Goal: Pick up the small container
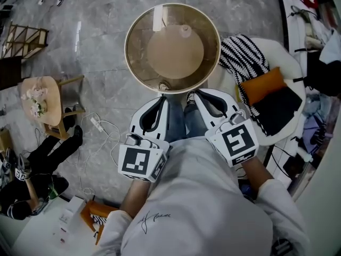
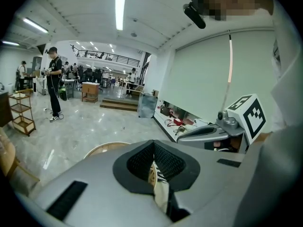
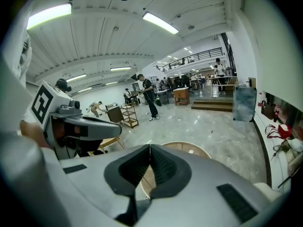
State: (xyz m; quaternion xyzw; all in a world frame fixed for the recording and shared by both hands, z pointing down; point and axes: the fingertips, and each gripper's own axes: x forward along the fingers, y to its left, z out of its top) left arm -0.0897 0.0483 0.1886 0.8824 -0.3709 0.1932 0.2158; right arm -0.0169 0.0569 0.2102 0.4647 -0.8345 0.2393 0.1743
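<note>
I have both tools drawn in close to the body, over the knees. The left gripper (image 2: 153, 144) has its jaws pressed together at the tips with nothing caught between them; only a shoe (image 2: 161, 181) shows through the slot behind the tips. The right gripper (image 3: 150, 148) is likewise closed tight and empty.

The small container (image 1: 185, 31), a pale little pot, stands on the round glass-topped table (image 1: 136, 30), straight ahead of both grippers and well apart from them, more in line with the right one.

Just off the right gripper's outer side lie a black-and-white striped throw (image 1: 241, 54) and an orange cushion (image 1: 262, 84).

There is a handwritten scrawl (image 1: 154, 218) on the white shirt, behind the left gripper; I cannot read it.
</note>
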